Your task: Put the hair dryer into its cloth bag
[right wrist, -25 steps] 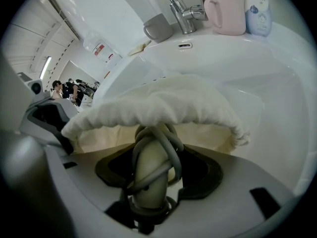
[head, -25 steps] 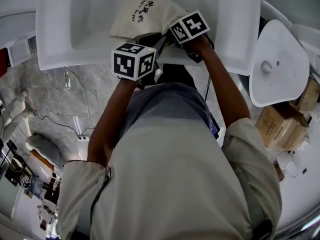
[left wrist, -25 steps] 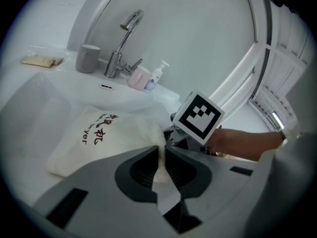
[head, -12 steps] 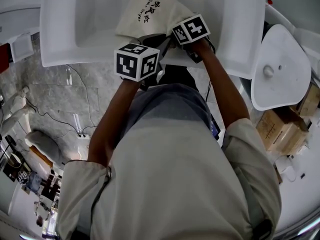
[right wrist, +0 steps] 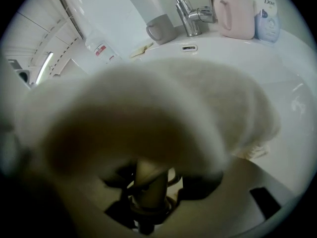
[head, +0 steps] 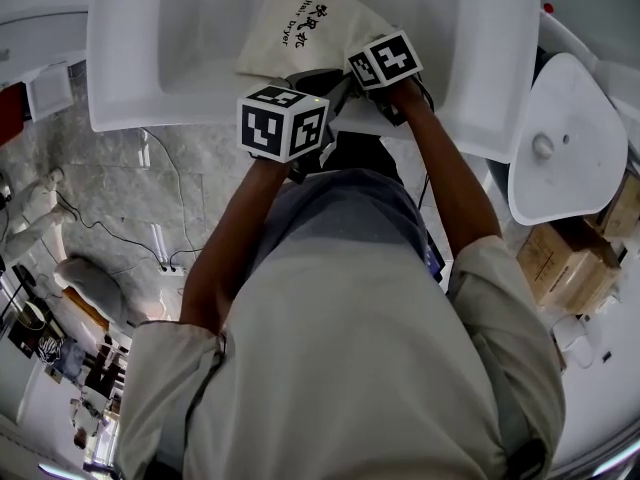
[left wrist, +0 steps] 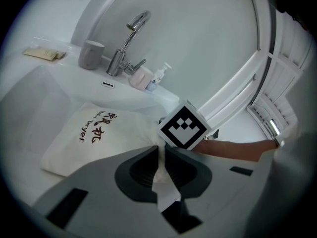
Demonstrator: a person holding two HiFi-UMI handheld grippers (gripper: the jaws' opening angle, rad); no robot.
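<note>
Little has moved: left tongs (left wrist: 161,152) and right tongs (right wrist: 148,178) still pinch the cloth bag (left wrist: 99,133).

Pale beige short-sleeved shirt (head: 350,368), grey left tongs (left wrist: 161,149) with dark ribbed pads (left wrist: 145,168), black-and-white marker cubes (head: 283,122)

one cloth bag (head: 300,33), two grippers (left wrist: 161,155) (right wrist: 148,182), one faucet (left wrist: 126,41), two cups (left wrist: 91,54) (left wrist: 140,77) and one pump bottle (left wrist: 159,76) by one sink (head: 130,78).

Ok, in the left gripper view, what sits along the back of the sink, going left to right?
Flat tan sachets → grey plastic cup → curved chrome tap → pale pink mug → small white pump bottle.
</note>
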